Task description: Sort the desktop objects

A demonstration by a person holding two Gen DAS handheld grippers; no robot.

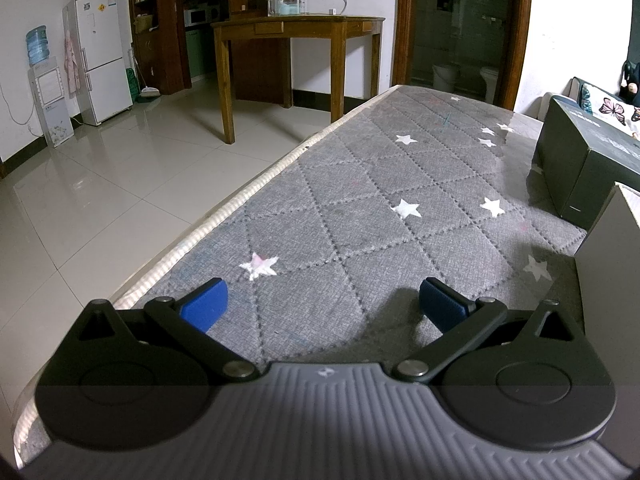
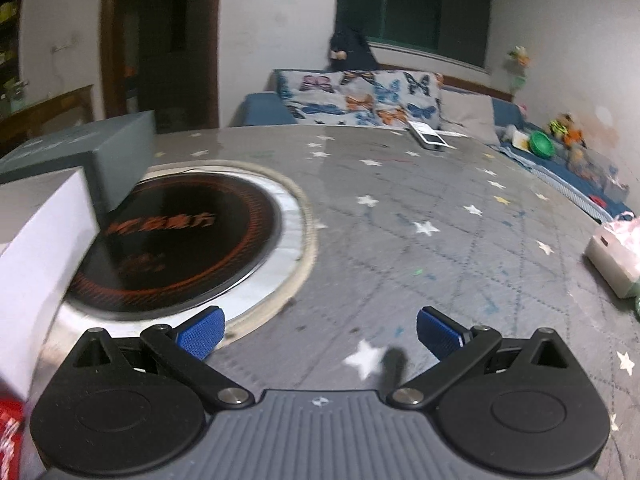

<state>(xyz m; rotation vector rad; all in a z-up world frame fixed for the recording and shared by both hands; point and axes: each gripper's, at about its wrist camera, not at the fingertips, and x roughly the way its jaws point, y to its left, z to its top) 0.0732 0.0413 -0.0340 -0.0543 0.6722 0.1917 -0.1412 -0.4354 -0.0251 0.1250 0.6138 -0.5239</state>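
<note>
In the left wrist view, the left gripper (image 1: pixel 323 305) hovers with jaws spread wide and empty over the star-patterned grey table cover (image 1: pixel 360 208); a dark box (image 1: pixel 580 160) stands at the right. In the right wrist view, the right gripper (image 2: pixel 320 334) is likewise spread and empty beside the round induction cooktop (image 2: pixel 176 240), with a white box (image 2: pixel 40 248) at the left.

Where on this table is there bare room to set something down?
Free: the starred cloth ahead of the left gripper, and between round cooktop and pale box. Crowded: around the dark box and white box.

Star-patterned table (image 1: pixel 360 216), boxes (image 1: pixel 580 164), cooktop (image 2: pixel 180 240)
</note>
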